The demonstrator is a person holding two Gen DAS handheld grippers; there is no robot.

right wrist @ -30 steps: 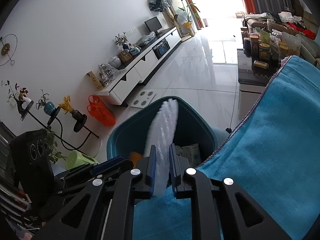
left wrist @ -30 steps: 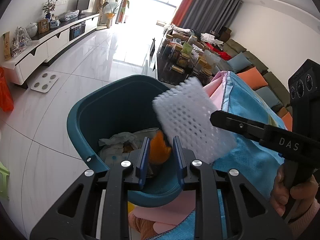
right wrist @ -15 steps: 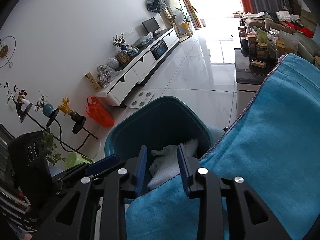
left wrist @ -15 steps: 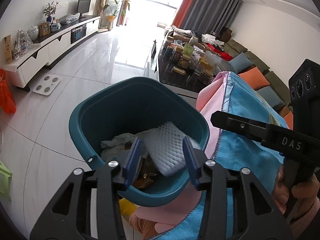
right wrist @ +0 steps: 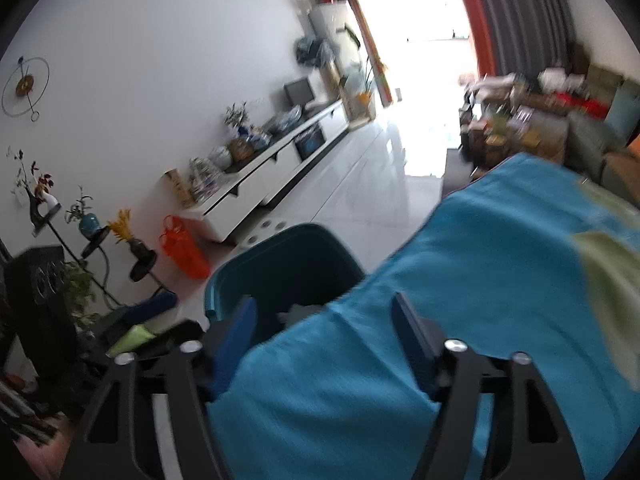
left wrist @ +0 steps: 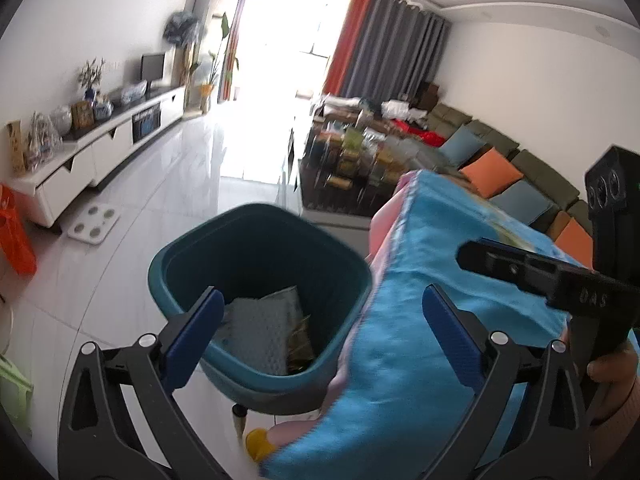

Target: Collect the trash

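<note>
A teal trash bin stands on the white floor beside a table draped in blue cloth. Inside it lies a white perforated foam sheet on crumpled wrappers. My left gripper hovers above the bin's near rim, its jaws opening wide with nothing between them. In the right wrist view the bin shows past the blue cloth. My right gripper hangs over the cloth's edge, jaws opening and holding nothing. A hand holds the right gripper's black body at the right of the left wrist view.
A white TV cabinet lines the left wall, with a white scale and an orange bag on the floor near it. A cluttered coffee table and a sofa with cushions lie beyond. A plant stand stands by the wall.
Both grippers let go: the white foam sheet and the orange scrap dropped into the bin. Both sets of jaws spread wide and both grippers drew back and up from the bin.
</note>
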